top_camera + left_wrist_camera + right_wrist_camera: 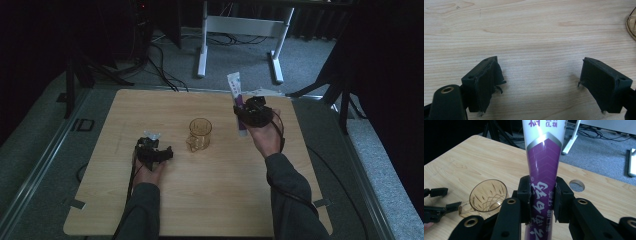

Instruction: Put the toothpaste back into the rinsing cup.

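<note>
A purple and white toothpaste tube (237,102) stands upright in my right gripper (243,111), held above the table to the right of an amber glass cup (199,133). In the right gripper view the two black jaws press on the tube (543,170) from both sides, with the cup (487,195) lower left. My left gripper (159,150) rests low on the wooden table (210,200), left of the cup. Its jaws stand wide apart over bare wood in the left gripper view (541,82), and the cup's rim (631,27) shows at the right edge.
A white desk frame (240,30) and cables lie on the grey floor beyond the table's far edge. A round hole (576,185) is cut in the tabletop near its far right corner. Dark stands flank the table on both sides.
</note>
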{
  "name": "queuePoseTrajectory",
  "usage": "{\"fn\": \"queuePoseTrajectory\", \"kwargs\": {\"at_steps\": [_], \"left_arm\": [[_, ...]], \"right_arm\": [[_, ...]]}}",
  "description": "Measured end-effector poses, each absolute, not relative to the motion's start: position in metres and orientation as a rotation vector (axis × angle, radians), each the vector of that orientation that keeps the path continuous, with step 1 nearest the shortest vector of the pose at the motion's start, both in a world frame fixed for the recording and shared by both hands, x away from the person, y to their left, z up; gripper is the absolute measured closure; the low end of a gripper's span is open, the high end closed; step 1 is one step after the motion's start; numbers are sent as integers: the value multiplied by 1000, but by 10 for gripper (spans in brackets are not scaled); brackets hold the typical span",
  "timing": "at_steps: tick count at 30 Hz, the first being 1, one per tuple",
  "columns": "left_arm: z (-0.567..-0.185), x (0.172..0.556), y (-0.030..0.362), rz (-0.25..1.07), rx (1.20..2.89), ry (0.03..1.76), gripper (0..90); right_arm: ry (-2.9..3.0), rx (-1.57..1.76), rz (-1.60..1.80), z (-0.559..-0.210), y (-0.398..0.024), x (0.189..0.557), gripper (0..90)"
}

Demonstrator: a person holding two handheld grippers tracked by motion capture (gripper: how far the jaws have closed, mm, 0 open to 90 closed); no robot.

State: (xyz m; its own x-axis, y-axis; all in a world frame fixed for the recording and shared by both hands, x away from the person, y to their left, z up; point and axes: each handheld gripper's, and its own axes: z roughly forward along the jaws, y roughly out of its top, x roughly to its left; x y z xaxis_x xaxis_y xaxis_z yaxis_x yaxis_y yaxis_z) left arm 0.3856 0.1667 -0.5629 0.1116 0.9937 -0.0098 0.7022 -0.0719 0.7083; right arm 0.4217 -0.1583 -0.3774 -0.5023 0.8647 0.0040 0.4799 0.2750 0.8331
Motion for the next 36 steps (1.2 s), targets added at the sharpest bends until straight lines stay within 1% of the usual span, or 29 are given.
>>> {"fn": "queuePoseTrajectory", "kwargs": {"at_steps": [36], "left_arm": [[-563,386,167,673,1834,1646,154]], "right_arm": [[2103,1164,1228,-384,-118,433,712]]}}
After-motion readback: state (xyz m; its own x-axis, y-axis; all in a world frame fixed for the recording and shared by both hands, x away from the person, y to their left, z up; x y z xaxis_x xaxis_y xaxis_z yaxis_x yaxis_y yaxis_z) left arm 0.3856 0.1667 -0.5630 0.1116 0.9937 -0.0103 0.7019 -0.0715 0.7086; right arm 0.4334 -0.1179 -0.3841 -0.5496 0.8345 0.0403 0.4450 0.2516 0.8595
